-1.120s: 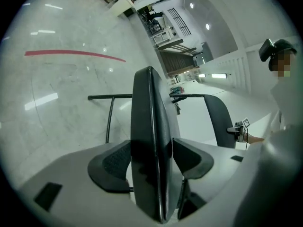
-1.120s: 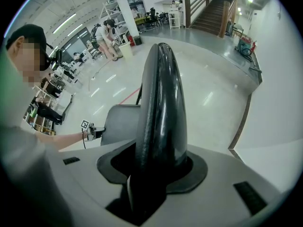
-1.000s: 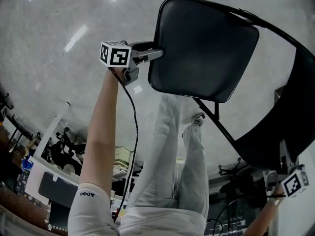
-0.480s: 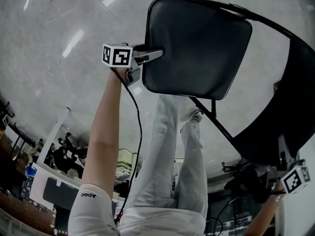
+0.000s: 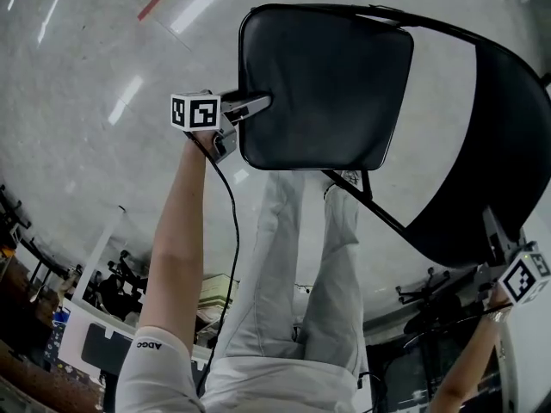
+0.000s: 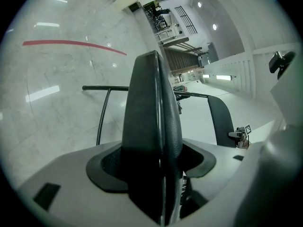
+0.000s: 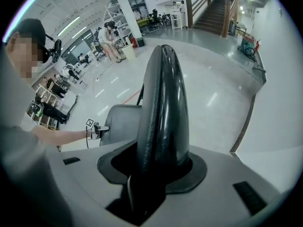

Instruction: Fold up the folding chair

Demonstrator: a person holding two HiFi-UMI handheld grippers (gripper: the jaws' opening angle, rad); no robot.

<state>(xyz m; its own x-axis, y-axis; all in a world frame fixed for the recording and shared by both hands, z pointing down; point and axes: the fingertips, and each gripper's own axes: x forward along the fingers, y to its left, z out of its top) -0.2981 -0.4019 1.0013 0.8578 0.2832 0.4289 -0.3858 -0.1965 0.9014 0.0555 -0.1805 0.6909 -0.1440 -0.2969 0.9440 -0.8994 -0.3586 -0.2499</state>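
Observation:
The black folding chair stands on the pale floor. In the head view its padded seat [image 5: 323,84] is at top centre and its backrest [image 5: 504,170] curves down the right side. My left gripper [image 5: 258,103] is shut on the seat's left edge, which fills the gap between the jaws in the left gripper view as a dark slab [image 6: 151,126]. At the lower right my right gripper [image 5: 493,241] is shut on the top edge of the backrest [image 7: 163,112]. From there the seat [image 7: 120,122] and the left gripper [image 7: 102,129] show beyond it.
The chair's thin black frame tube [image 5: 379,213] runs under the seat, above the person's legs [image 5: 301,274]. A cable [image 5: 231,222] hangs from the left gripper. A red line [image 6: 71,44] marks the floor. Shelves and people [image 7: 111,37] and a staircase [image 7: 213,13] stand far off.
The chair has shifted left in the head view, both grippers moving with it and keeping their hold. The right gripper's marker cube sits higher in the picture.

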